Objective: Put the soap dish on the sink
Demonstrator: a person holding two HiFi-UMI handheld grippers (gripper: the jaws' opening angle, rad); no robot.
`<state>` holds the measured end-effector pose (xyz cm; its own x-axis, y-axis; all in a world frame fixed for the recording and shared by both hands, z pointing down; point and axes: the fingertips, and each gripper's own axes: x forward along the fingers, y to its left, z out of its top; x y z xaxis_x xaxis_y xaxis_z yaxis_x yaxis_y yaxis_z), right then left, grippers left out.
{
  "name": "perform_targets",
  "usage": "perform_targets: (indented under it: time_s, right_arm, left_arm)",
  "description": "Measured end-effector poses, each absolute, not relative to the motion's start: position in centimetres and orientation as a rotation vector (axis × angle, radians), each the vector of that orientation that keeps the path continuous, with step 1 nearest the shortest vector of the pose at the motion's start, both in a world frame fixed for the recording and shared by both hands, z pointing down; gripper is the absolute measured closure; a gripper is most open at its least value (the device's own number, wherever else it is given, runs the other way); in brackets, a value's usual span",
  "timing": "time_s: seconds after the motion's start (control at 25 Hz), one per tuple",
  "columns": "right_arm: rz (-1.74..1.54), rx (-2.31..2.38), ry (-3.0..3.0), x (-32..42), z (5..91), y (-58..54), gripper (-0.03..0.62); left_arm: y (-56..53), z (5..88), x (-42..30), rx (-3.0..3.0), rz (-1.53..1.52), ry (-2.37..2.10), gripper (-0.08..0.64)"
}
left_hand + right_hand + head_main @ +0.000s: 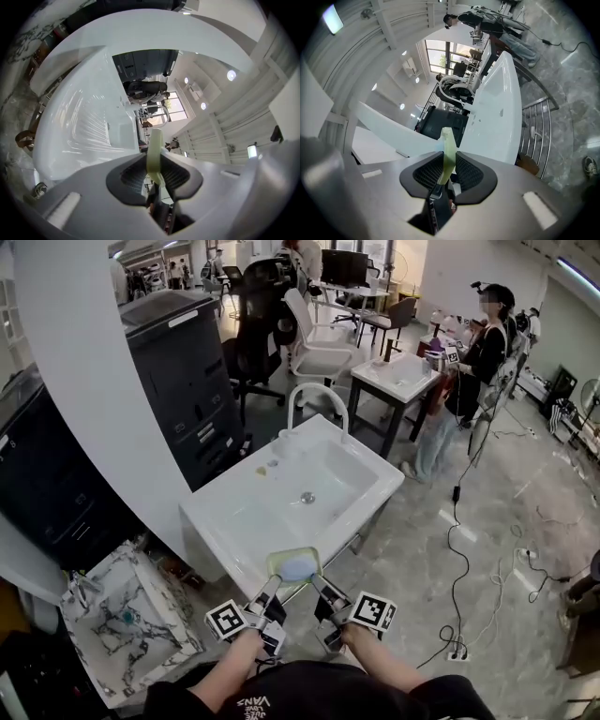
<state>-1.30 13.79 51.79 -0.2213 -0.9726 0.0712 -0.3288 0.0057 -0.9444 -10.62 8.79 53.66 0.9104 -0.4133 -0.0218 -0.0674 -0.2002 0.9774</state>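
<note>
At the 6 o'clock edge of the white sink [234,521] the green soap dish [295,565] is held level, its rim clamped by the left claw [274,581] and right claw [320,583], probably against tipping.

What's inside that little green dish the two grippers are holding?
Inside the pale green rectangular soap dish lies a pale blue oval lump, probably soap. It covers most of the dish's floor, so whatever is under it cannot be seen.
</note>
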Motion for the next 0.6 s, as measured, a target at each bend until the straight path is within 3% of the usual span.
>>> perform_targets:
  time_s: [0.6]
  right_arm:
    - [-1.320, -1.241, 1.794, 7.5, 51.5, 11.1, 0.515]
  left_arm:
    - [8.0, 53.6, -2.7, 1.723, -0.460, -0.531, 0.430]
